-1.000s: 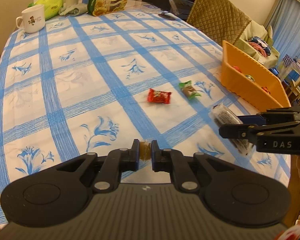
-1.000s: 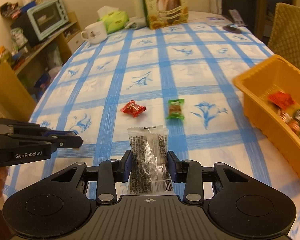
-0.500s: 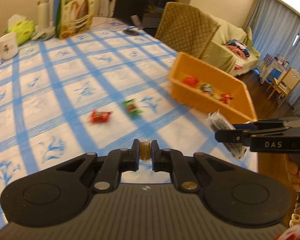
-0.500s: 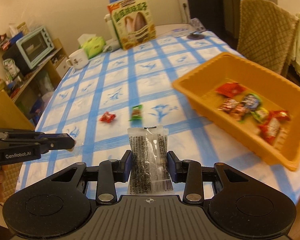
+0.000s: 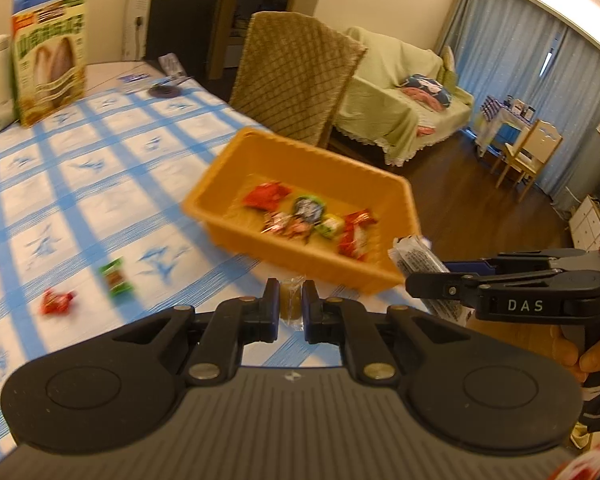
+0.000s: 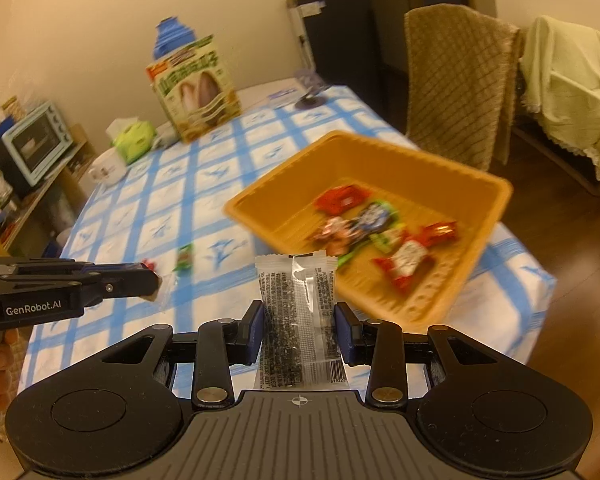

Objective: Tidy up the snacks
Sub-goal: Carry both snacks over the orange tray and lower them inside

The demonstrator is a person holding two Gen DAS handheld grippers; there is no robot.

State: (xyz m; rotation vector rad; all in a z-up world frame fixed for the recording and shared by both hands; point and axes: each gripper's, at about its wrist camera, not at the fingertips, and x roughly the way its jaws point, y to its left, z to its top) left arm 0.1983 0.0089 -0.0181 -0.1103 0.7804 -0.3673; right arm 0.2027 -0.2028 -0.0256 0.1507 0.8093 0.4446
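Bench (image 5: 80,184) under blue-checked cloth. Orange bin (image 5: 300,248) near its edge, several wrapped snacks lying inside. Right claw (image 6: 299,328) clamped on a clear sachet of dark seeds (image 6: 298,312), held upright in front of the bin. Left claw (image 5: 290,306) closed tight on a small brown candy (image 5: 290,300), just short of the bin's near wall. Loose on the cloth, well apart from the bin: green-wrapped snack (image 5: 116,278), red-wrapped candy (image 5: 57,301) beside it.
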